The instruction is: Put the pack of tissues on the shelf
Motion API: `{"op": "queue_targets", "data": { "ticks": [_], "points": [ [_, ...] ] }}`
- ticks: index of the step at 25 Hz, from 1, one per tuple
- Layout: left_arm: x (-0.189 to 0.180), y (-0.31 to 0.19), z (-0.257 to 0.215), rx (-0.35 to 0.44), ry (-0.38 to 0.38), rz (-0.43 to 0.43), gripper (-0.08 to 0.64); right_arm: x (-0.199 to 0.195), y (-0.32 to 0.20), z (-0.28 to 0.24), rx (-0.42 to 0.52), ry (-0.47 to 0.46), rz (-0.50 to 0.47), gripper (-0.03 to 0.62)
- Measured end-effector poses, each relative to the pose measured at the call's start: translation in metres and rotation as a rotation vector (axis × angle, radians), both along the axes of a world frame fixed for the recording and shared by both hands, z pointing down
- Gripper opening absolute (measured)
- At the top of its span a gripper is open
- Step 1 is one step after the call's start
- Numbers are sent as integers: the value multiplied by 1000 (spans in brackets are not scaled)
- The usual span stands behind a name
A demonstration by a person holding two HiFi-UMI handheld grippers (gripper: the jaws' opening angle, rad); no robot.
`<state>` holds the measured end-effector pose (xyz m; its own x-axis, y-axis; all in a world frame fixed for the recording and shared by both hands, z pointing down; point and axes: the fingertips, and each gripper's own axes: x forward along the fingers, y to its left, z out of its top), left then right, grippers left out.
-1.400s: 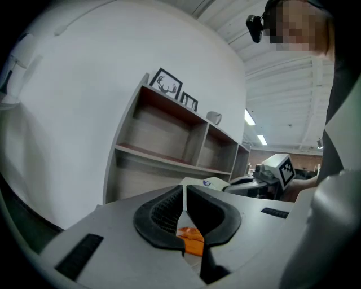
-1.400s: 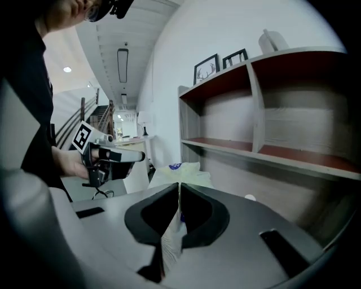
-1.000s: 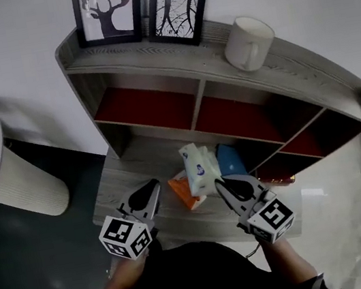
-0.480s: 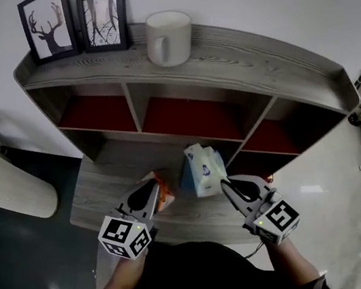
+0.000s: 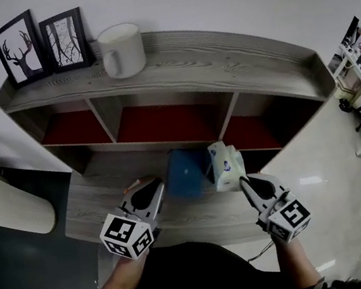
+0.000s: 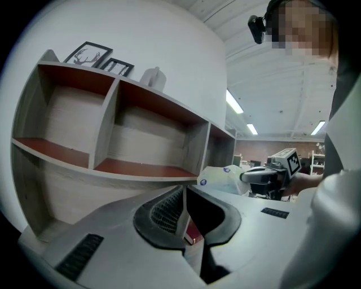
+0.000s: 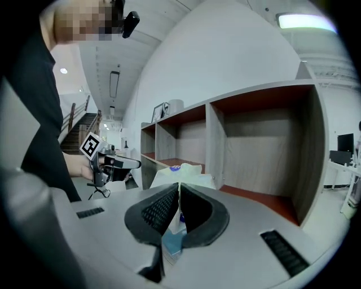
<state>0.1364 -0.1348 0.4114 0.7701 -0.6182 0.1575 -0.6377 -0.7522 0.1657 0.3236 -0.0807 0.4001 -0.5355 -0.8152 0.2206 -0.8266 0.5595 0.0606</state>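
The pack of tissues [image 5: 228, 166], white and pale green with blue print, hangs above the wooden lower ledge [image 5: 98, 189] in front of the shelf's right compartment [image 5: 252, 136]. My right gripper [image 5: 242, 181] is shut on its near end; in the right gripper view the pack [image 7: 181, 174] sticks out between the closed jaws [image 7: 179, 189]. My left gripper [image 5: 156, 182] hovers over the ledge's left part, jaws together [image 6: 184, 189], with a sliver of something red-orange showing below them. From the left gripper view the tissue pack [image 6: 225, 179] and right gripper [image 6: 265, 176] show at right.
The grey wooden shelf [image 5: 220, 57] has three compartments with red floors. On its top stand two framed pictures [image 5: 42, 43] and a white mug [image 5: 122, 49]. A blue pack [image 5: 187, 174] lies on the ledge beside the tissues. A white round stand [image 5: 8, 205] is at left.
The tissue pack, held in my right gripper, has gone from the blue pack's left to its right. The head view has swung along the shelf. The left gripper now hides the orange pack.
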Motion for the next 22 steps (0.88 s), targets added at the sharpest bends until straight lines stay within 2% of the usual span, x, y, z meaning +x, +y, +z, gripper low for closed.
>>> {"op": "queue_targets", "data": {
  "ticks": [12, 22],
  "points": [
    [16, 1, 0, -7, -1, 15, 31, 70, -26, 8, 4, 15, 169, 21],
    [10, 0, 0, -11, -12, -3, 31, 97, -47, -11, 59, 4, 235, 20]
  ]
}}
